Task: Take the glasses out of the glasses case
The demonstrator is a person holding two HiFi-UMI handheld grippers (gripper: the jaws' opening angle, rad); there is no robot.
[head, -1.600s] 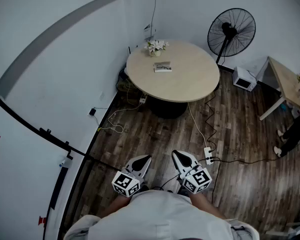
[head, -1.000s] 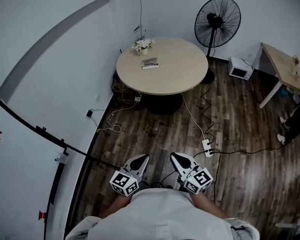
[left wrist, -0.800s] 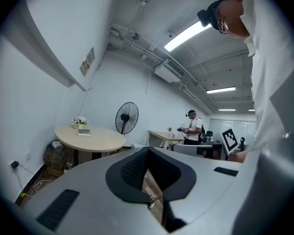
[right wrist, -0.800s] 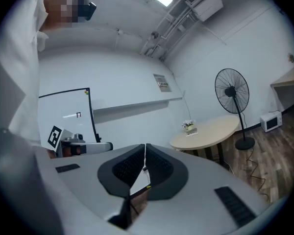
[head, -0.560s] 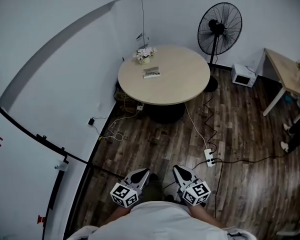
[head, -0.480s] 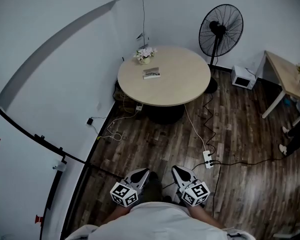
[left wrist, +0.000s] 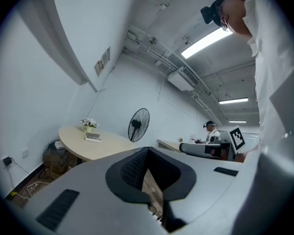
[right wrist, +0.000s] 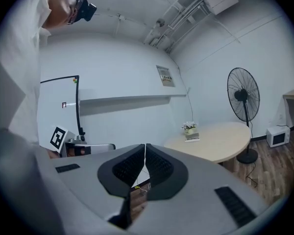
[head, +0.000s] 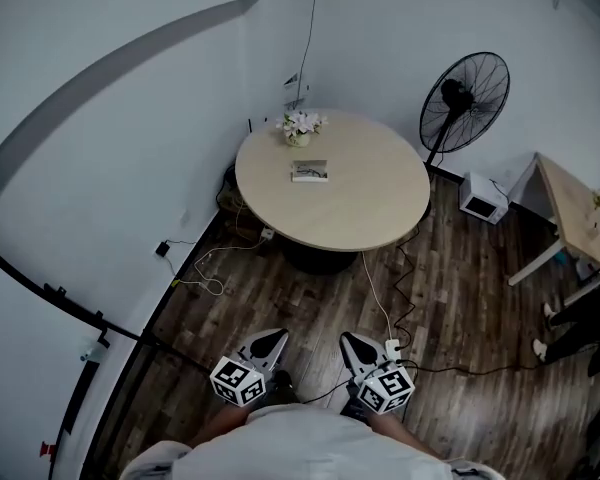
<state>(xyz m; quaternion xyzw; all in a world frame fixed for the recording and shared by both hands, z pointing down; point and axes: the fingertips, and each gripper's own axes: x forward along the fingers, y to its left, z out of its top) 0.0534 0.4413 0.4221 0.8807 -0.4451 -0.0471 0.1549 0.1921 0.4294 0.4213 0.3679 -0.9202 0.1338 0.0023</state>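
Observation:
The glasses case [head: 310,171] is a small flat box lying on the round beige table [head: 370,208] across the room, also seen as the case [left wrist: 93,137] and the case [right wrist: 192,140]. Whether it is open is too far to tell, and no glasses show. My left gripper [head: 270,342] and right gripper [head: 353,345] are held low, close to my body, over the wooden floor and far from the table. Both are shut with nothing between the fingers, as seen at the left gripper [left wrist: 146,153] and the right gripper [right wrist: 145,148].
A pot of flowers [head: 300,126] stands behind the case. A pedestal fan [head: 465,98] stands right of the table. A power strip [head: 391,349] and cables lie on the floor between me and the table. At right are a small white appliance [head: 479,198], a wooden table [head: 575,213] and a person's legs [head: 570,323].
The head view has swung, and the table now sits a little lower and nearer in it. Both grippers stay shut and close to my body.

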